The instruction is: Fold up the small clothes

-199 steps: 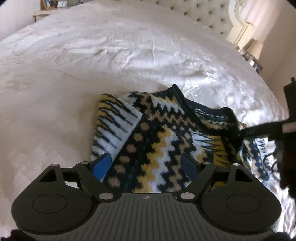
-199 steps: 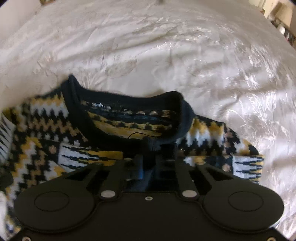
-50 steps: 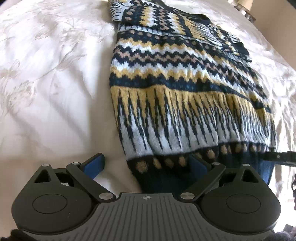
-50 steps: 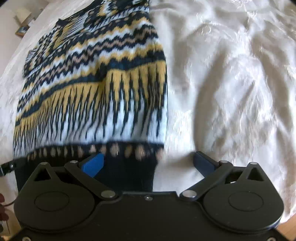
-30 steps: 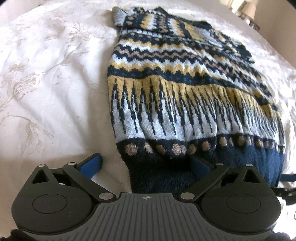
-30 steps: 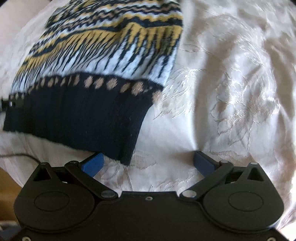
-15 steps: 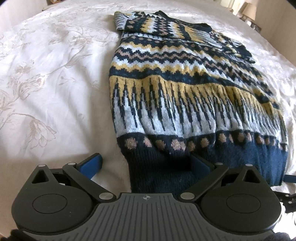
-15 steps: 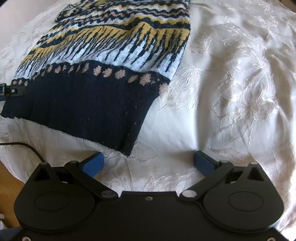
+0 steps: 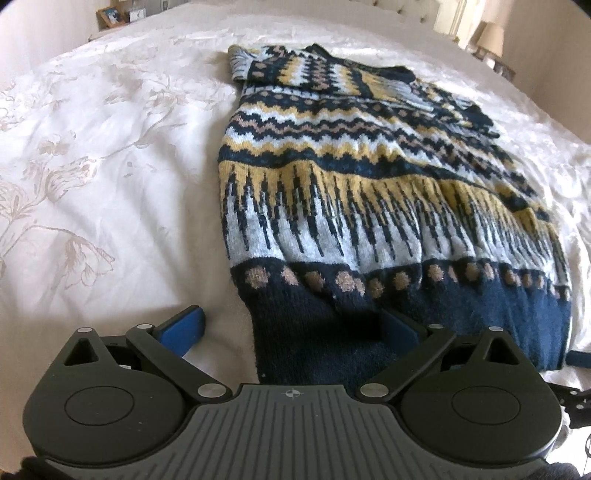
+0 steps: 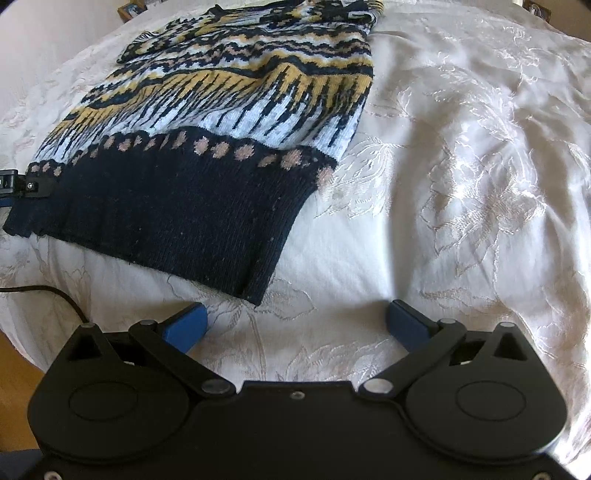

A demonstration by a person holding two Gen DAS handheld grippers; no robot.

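Observation:
A knitted sweater (image 9: 369, 192) in navy, yellow and pale blue lies flat on the white bedspread (image 9: 110, 166), its navy hem (image 9: 461, 317) nearest me and its sleeves tucked in near the collar. My left gripper (image 9: 293, 326) is open over the hem's left corner, which lies between the blue fingers (image 9: 184, 325). In the right wrist view the sweater (image 10: 240, 92) fills the upper left. My right gripper (image 10: 297, 319) is open just short of the hem's right corner (image 10: 255, 291), holding nothing. A black part of the left gripper (image 10: 29, 186) shows at the hem's far end.
The bedspread (image 10: 461, 184) stretches wide to the right of the sweater. A black cable (image 10: 44, 290) runs over the bed's front edge, with wooden floor (image 10: 14, 369) below. A tufted headboard (image 9: 406, 7), a lamp (image 9: 491, 37) and a bedside table with frames (image 9: 110, 16) stand at the back.
Both grippers left the collar end and came to the hem, open. Over the last second the right gripper drew back, so the hem corner now lies ahead of its fingers.

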